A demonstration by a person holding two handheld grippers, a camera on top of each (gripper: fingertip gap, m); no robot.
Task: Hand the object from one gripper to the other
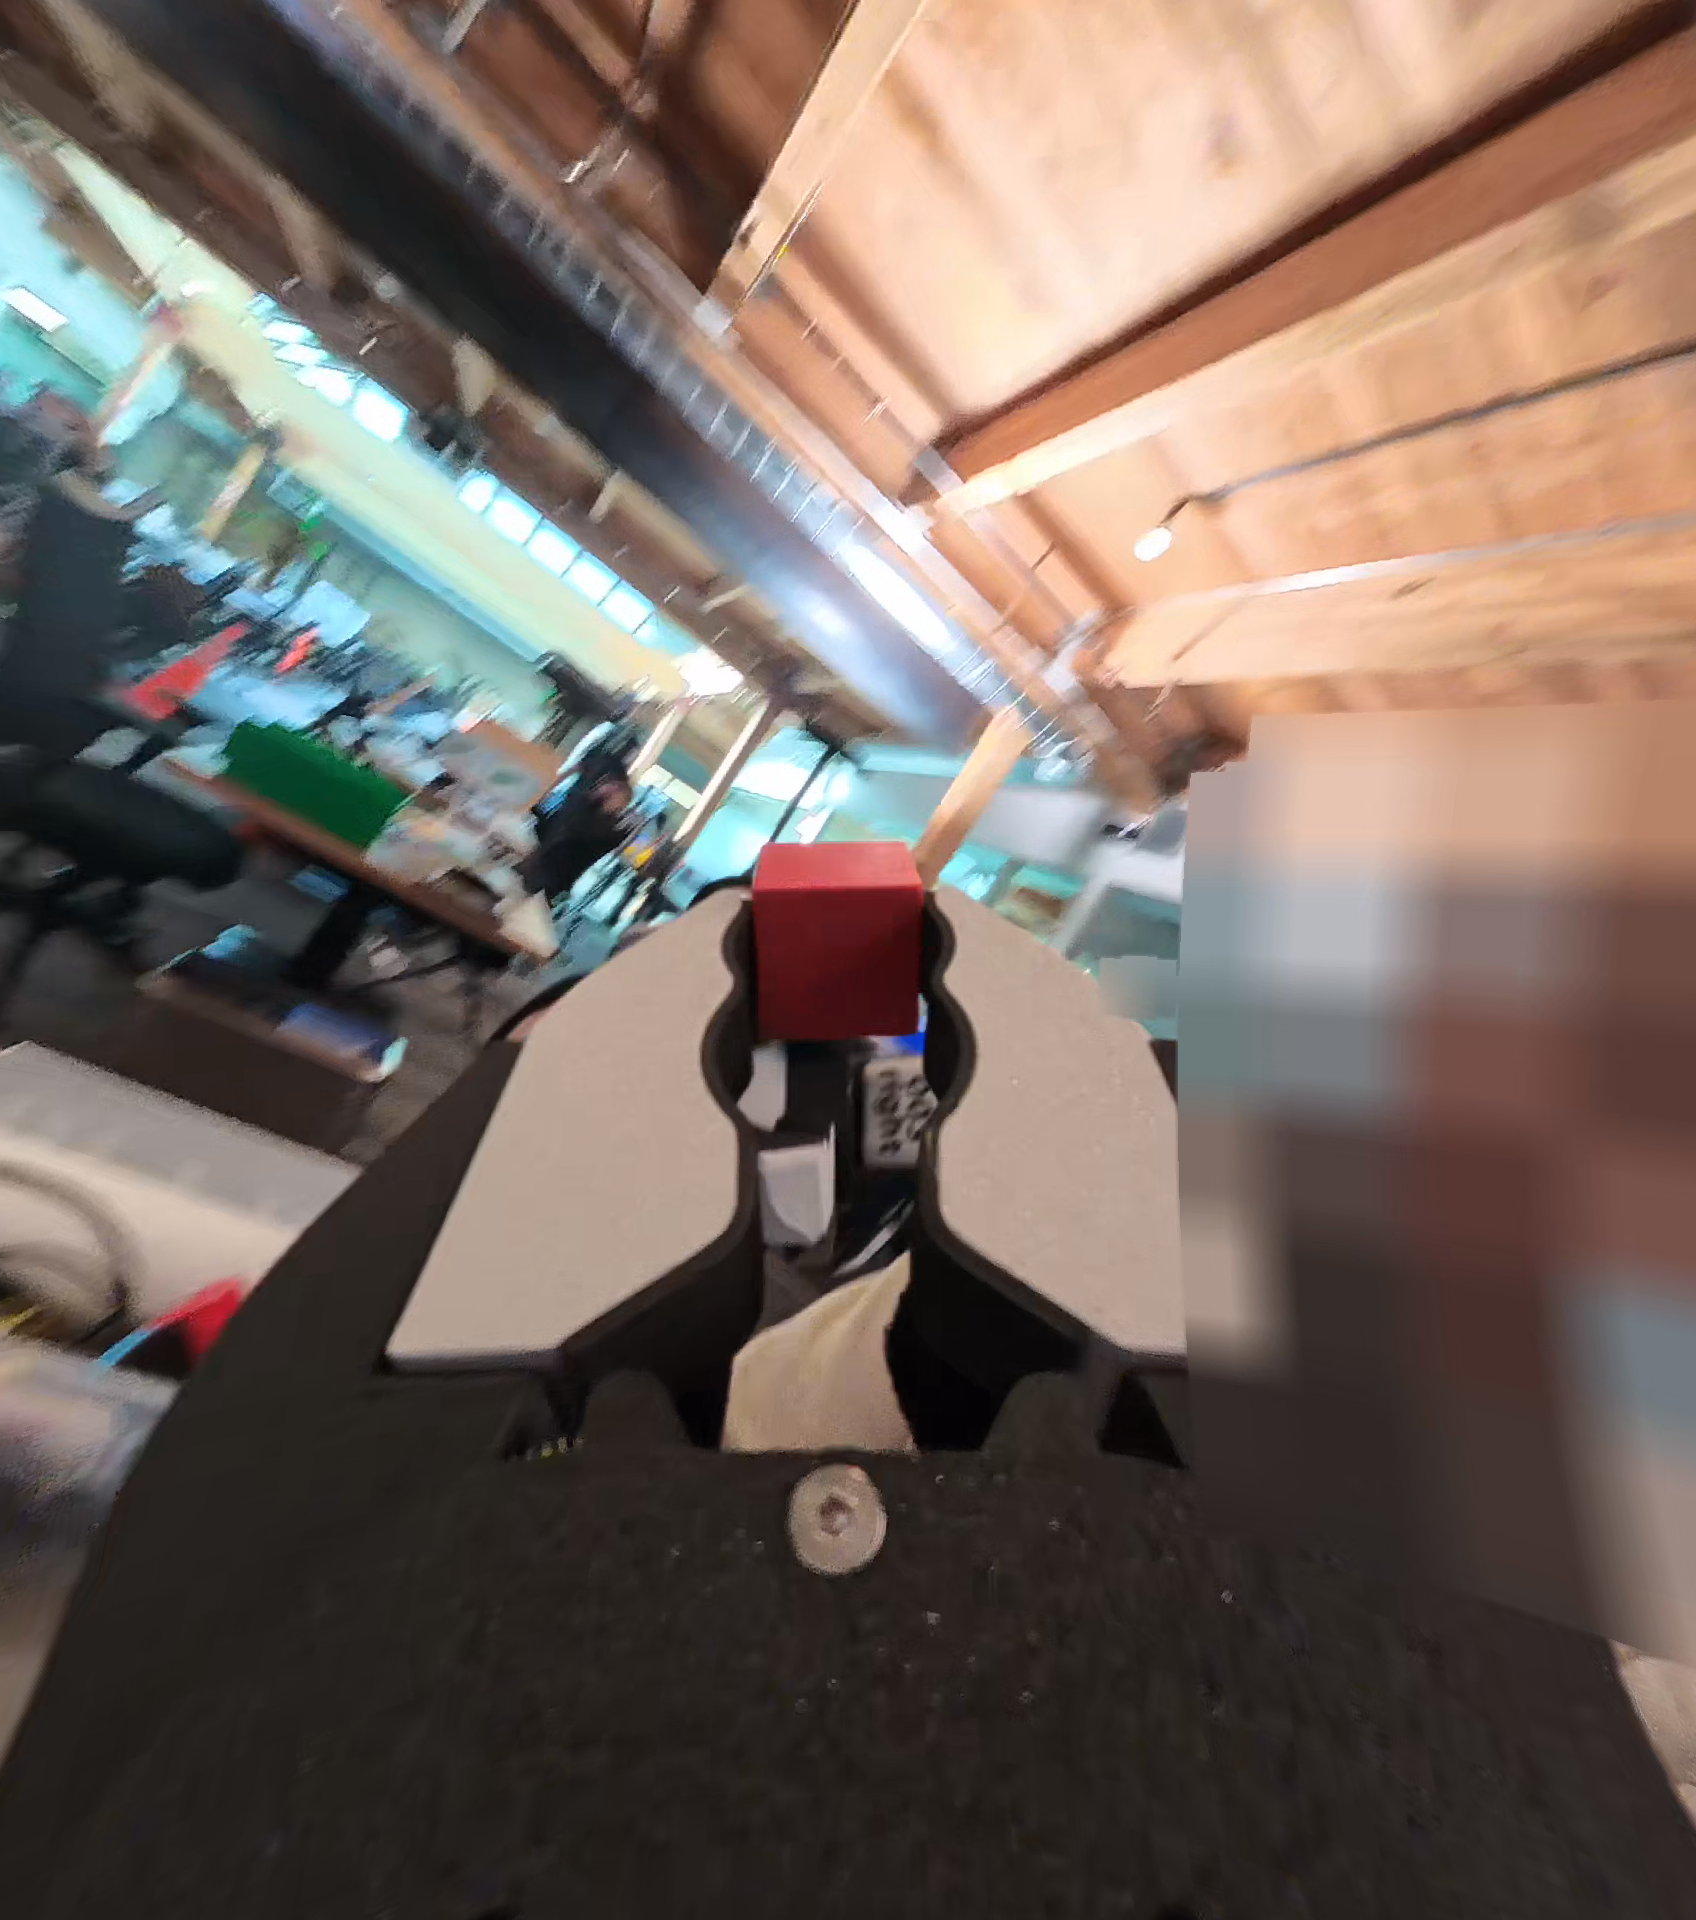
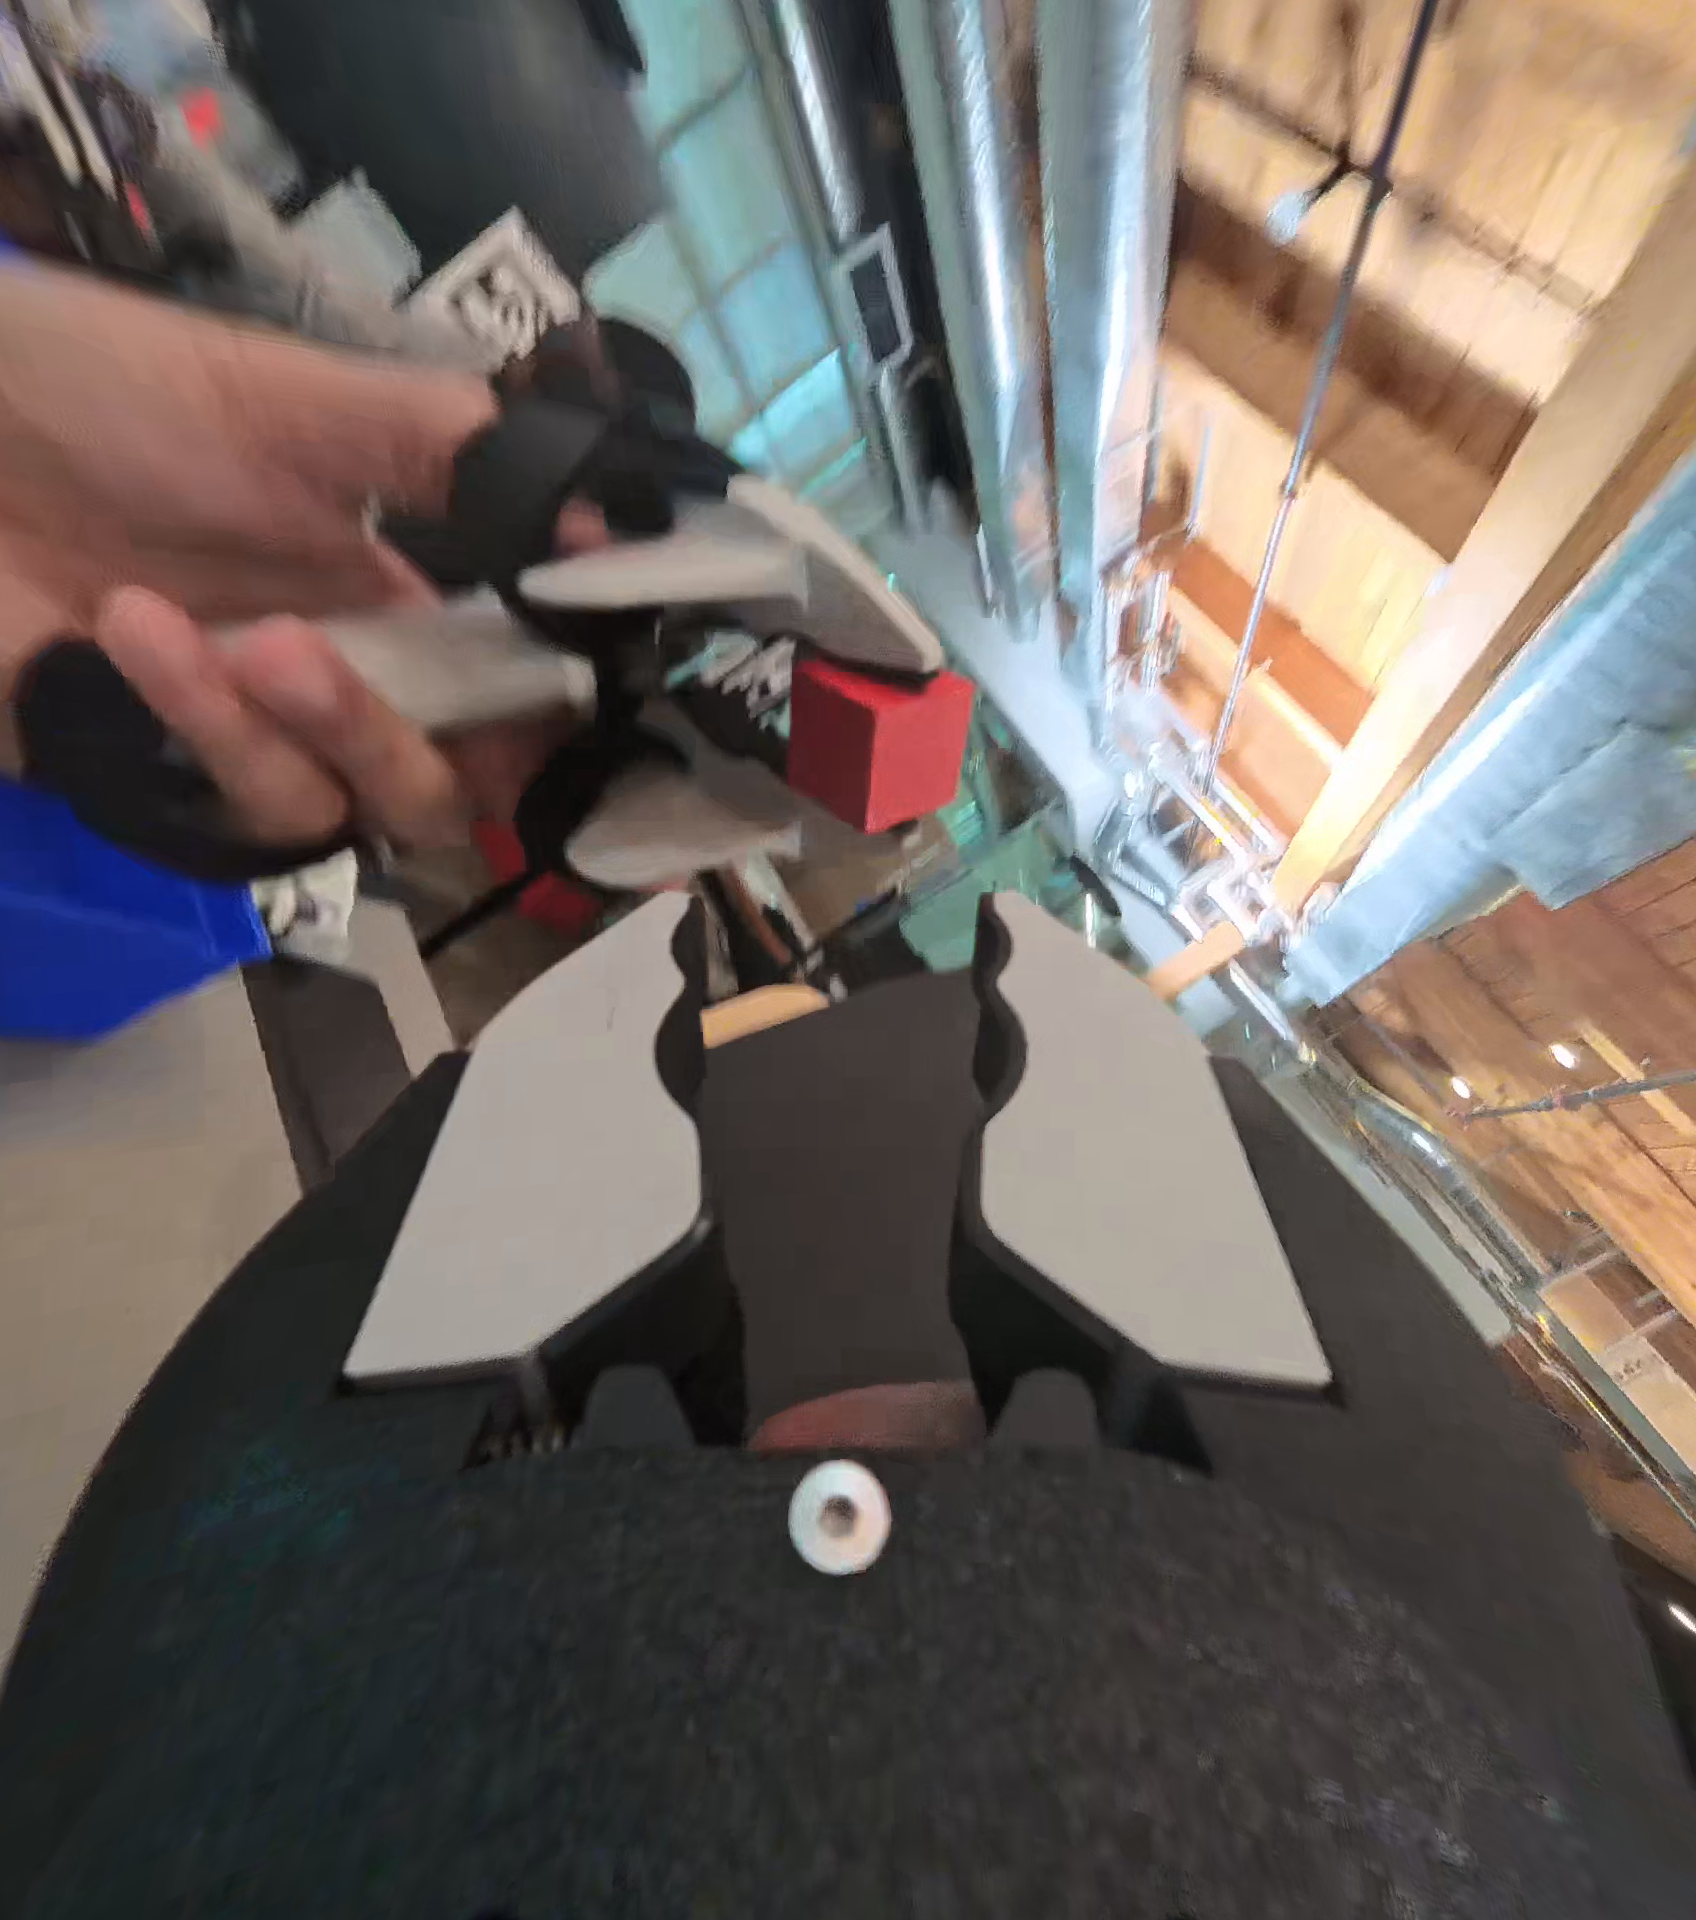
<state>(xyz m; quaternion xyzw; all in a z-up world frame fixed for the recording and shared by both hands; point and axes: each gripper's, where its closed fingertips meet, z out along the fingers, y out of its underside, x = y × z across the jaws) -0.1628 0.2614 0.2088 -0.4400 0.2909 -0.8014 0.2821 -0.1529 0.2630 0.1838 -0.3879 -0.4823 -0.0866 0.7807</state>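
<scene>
A red cube (image 1: 836, 940) sits clamped between the tips of my left gripper (image 1: 836, 935), held up in the air. In the right wrist view the same cube (image 2: 875, 743) shows in the left gripper (image 2: 849, 727), which a hand (image 2: 200, 540) holds at the upper left. My right gripper (image 2: 833, 935) is open and empty, its tips just below the cube and apart from it. Part of the right gripper's body shows dimly behind the cube in the left wrist view.
Both views tilt up at wooden ceiling beams (image 1: 1343, 312) and metal ducts (image 2: 1052, 364). A blue sleeve (image 2: 44, 894) fills the left edge. Blurred desks, a chair (image 1: 85, 790) and a green box (image 1: 314, 779) lie far behind. Two more red blocks (image 2: 553, 899) lie below. Left and right tips are no more than a few centimetres apart.
</scene>
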